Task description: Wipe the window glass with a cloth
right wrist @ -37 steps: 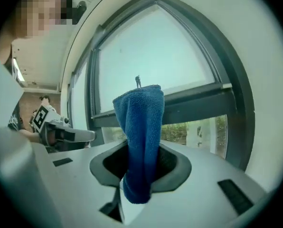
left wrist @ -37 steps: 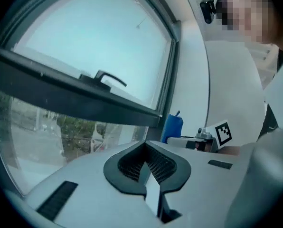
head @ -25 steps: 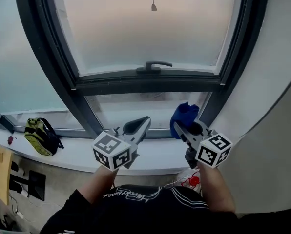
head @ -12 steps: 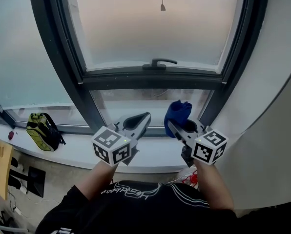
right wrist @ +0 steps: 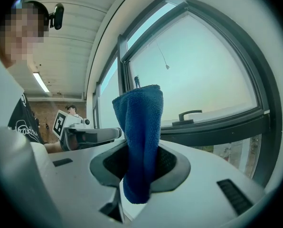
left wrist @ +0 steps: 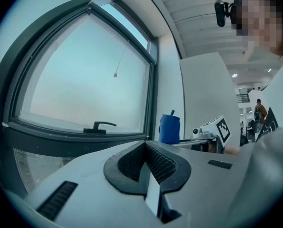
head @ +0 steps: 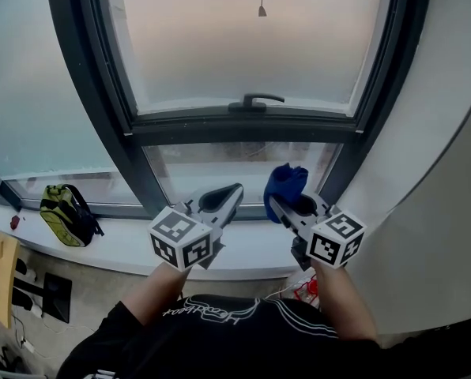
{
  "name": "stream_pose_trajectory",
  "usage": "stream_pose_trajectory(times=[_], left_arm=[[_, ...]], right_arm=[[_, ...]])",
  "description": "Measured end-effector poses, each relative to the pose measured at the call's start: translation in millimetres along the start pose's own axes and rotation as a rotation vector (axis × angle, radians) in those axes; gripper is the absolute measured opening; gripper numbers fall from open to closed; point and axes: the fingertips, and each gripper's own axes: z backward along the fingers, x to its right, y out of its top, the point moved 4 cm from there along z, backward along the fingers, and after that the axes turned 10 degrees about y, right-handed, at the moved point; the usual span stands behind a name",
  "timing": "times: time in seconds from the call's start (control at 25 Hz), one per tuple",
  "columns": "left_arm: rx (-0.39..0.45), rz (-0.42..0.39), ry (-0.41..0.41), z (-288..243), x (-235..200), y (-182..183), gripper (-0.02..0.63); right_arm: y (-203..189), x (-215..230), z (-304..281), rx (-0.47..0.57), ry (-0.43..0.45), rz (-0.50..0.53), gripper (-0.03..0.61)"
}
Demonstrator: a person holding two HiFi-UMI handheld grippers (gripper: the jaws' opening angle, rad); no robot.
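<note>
A blue cloth (head: pixel 284 185) (right wrist: pixel 140 141) stands folded between the jaws of my right gripper (head: pixel 287 202) (right wrist: pixel 139 172), which is shut on it and held a little below the lower window pane (head: pixel 235 172). The cloth (left wrist: pixel 170 128) also shows at the right of the left gripper view. My left gripper (head: pixel 224 200) (left wrist: pixel 146 163) is shut and empty, side by side with the right one. Above both is the large frosted window glass (head: pixel 243 38) with a dark handle (head: pixel 255 101) on its frame.
A white window sill (head: pixel 125 247) runs below the panes, with a green and black backpack (head: pixel 65 215) lying on it at the left. A pull cord weight (head: pixel 261 10) hangs in front of the upper glass. A white wall (head: pixel 425 172) stands at the right.
Both grippers have shifted slightly left in the head view and the cloth sits a little higher toward the lower pane. The jaws have not changed.
</note>
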Motion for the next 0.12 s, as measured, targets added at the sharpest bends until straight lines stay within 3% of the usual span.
stream_pose_trajectory(times=[0.12], left_arm=[[0.003,-0.001,-0.001,11.2,2.1,4.0,0.003]], right_arm=[[1.4,-11.1,1.5,0.007,-0.001,-0.016,0.092]])
